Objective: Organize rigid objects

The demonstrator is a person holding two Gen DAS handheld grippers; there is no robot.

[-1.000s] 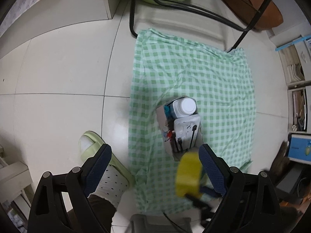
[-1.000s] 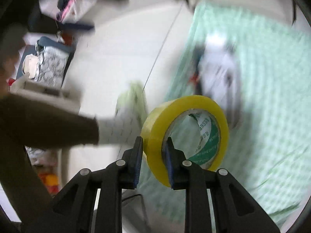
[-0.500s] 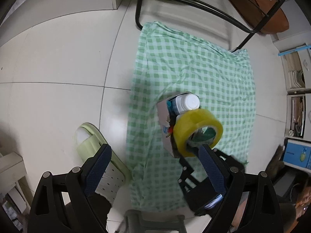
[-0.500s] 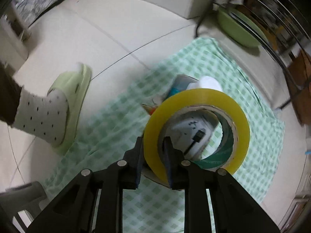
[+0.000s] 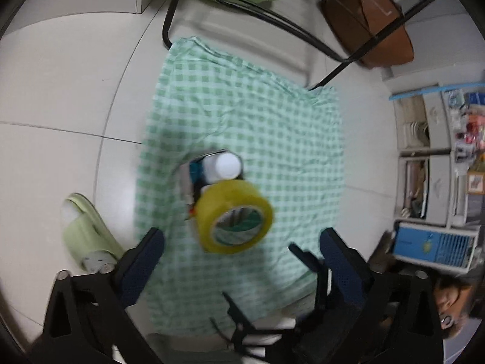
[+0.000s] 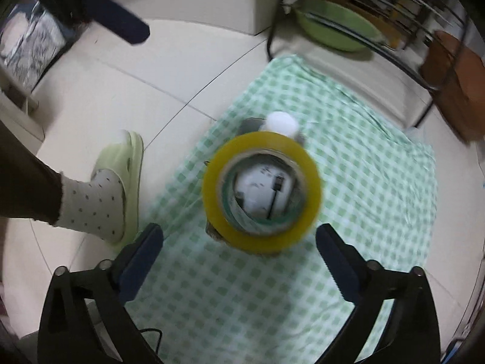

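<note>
A yellow tape roll is tilted and blurred over the near end of a small open box that stands on a green checked cloth. I cannot tell whether the roll rests on the box. A white-capped bottle stands in the box's far end. My right gripper is opening wide just short of the roll, and its pads are clear of it. My left gripper is opening too and holds nothing.
A socked foot in a pale green slipper stands left of the cloth. A black wire rack holds a green basin and a brown basin beyond it. Shelves fill the right side.
The right gripper's jaws, shut on the tape roll before, have sprung wide and let it go over the box. The left gripper's jaws have widened a little.
</note>
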